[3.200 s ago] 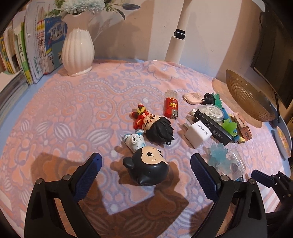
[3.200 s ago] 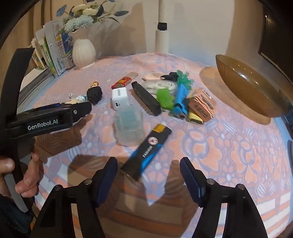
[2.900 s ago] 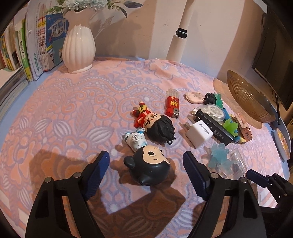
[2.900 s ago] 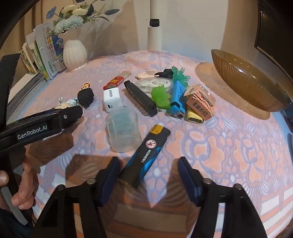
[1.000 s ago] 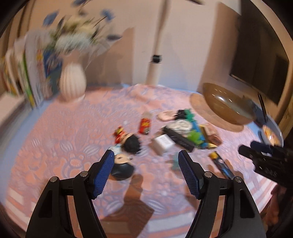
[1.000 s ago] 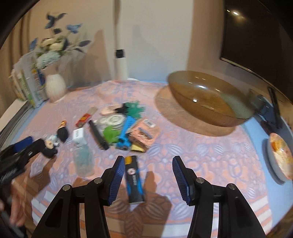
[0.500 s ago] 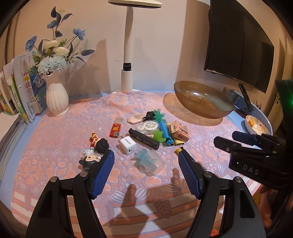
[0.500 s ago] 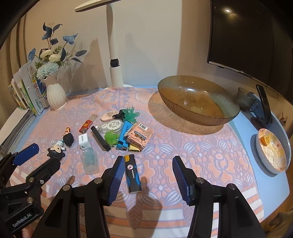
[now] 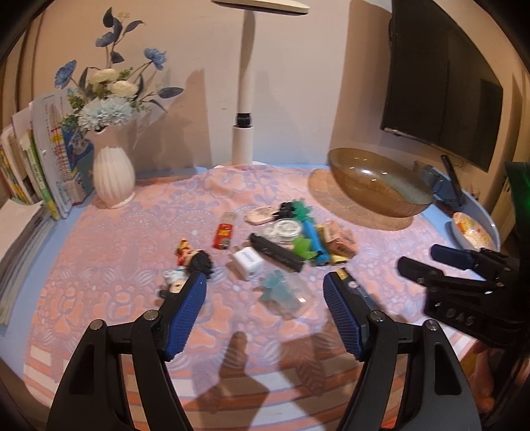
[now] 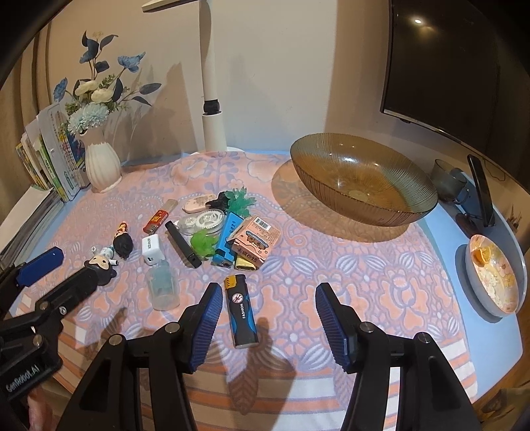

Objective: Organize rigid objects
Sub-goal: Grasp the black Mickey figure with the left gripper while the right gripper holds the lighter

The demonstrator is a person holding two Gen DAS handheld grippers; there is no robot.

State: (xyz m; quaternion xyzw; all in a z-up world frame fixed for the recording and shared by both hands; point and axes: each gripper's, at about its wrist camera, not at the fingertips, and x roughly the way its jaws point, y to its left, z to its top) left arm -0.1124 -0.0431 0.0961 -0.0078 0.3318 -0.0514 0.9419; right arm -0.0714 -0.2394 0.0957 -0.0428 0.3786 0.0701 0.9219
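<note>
Patterned woven cloth [image 10: 347, 265], ribbed amber glass bowl [image 10: 361, 179], glossy lighter [image 10: 241, 311]

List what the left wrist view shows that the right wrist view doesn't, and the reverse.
Only the left wrist view shows the right gripper from outside, open, and the whole lamp head.

Only the right wrist view shows the left gripper from outside, open, the black-and-blue lighter unhidden, and a grey cup.

Both show the amber glass bowl, white vase, white charger and clear cup.
</note>
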